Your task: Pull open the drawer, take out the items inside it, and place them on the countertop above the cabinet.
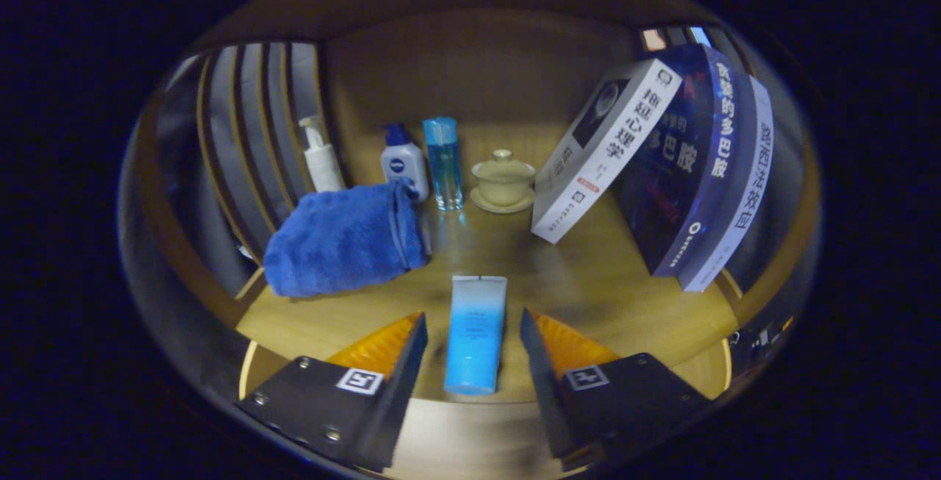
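Here, gripper [474,326] jaws wide open — blue tube [475,334] lying between them untouched, on the countertop [588,281].

At two o'clock, book spines read: white book [603,149] 拖延心理学, dark blue book [684,171] 贪婪的多巴胺, pale-spined book [742,193] 路西法效应. Square coded markers [359,381] sit on the tool's [473,316] parted fingers.

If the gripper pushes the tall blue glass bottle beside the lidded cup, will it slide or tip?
The tall blue bottle is narrow and stands upright, so a push near its top would probably tip it. It looks like glass, likely smooth and breakable. The open gripper straddles the blue tube, well short of it.
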A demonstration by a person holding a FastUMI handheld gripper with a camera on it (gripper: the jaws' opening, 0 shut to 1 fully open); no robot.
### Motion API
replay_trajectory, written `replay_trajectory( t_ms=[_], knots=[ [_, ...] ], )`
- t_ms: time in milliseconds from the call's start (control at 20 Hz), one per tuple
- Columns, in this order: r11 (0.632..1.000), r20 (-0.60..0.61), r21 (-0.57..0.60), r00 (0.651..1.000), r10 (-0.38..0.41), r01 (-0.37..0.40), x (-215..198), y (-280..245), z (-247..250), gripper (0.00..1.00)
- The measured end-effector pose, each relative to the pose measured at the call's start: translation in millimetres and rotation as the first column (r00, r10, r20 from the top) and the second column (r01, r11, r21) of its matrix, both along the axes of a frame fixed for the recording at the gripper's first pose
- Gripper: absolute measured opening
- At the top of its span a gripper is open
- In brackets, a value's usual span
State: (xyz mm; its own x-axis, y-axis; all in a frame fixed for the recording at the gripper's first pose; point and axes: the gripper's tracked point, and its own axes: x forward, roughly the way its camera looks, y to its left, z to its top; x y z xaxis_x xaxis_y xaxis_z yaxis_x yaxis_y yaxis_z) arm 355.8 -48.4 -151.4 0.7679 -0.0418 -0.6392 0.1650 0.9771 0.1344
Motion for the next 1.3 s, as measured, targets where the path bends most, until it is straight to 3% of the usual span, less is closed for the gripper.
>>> replay_trajectory(
  t_ms=[100,300,450,700,900,1000,1300],
  knots=[
    [1.000,0.066,-0.004,0.997,0.030,-0.029,-22.6,8.2,21.3,0.84],
    [0.998,0.224,0.020,0.973,0.048,-0.054,-86.9,27.9,62.9,0.88],
    [0.998,0.304,-0.009,0.950,0.066,-0.067,-146.6,42.0,72.7,1.00],
    [0.995,0.397,-0.100,0.916,0.050,-0.011,-229.0,41.4,64.5,1.00],
    [0.989,0.450,-0.127,0.893,-0.012,0.077,-273.4,32.2,48.3,0.99],
    [0.982,0.455,-0.154,0.890,-0.027,0.108,-284.4,28.5,37.7,1.00],
    [0.979,0.393,-0.194,0.919,0.019,0.063,-287.7,42.9,3.7,0.98]
  ],
)
